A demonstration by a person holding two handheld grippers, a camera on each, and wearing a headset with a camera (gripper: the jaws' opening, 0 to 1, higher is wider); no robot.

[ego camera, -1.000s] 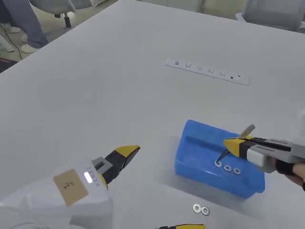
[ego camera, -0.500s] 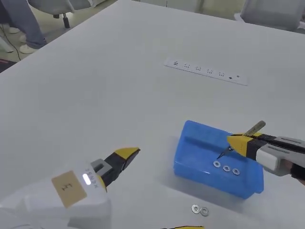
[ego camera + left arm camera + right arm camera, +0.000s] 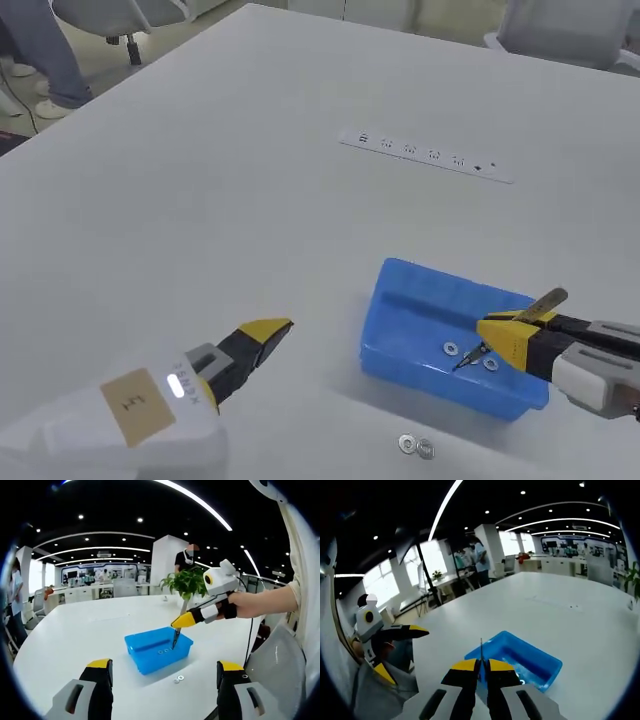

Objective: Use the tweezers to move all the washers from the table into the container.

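light: bright, even, ceiling strips [image 3: 197, 501] | shadows: soft | head view: slightly blurred | gripper views: fisheye-bent edges

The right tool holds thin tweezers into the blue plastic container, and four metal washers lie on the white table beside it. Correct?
Not four: the head view shows two small metal washers on the white table beside the blue plastic container. The rest is right.

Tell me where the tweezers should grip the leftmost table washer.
Probably pinch the washer across its ring: one tweezers tip through the hole, one outside the rim, coming steeply from above on the side away from its neighbour. It lies flat on the table, leaving no raised edge.
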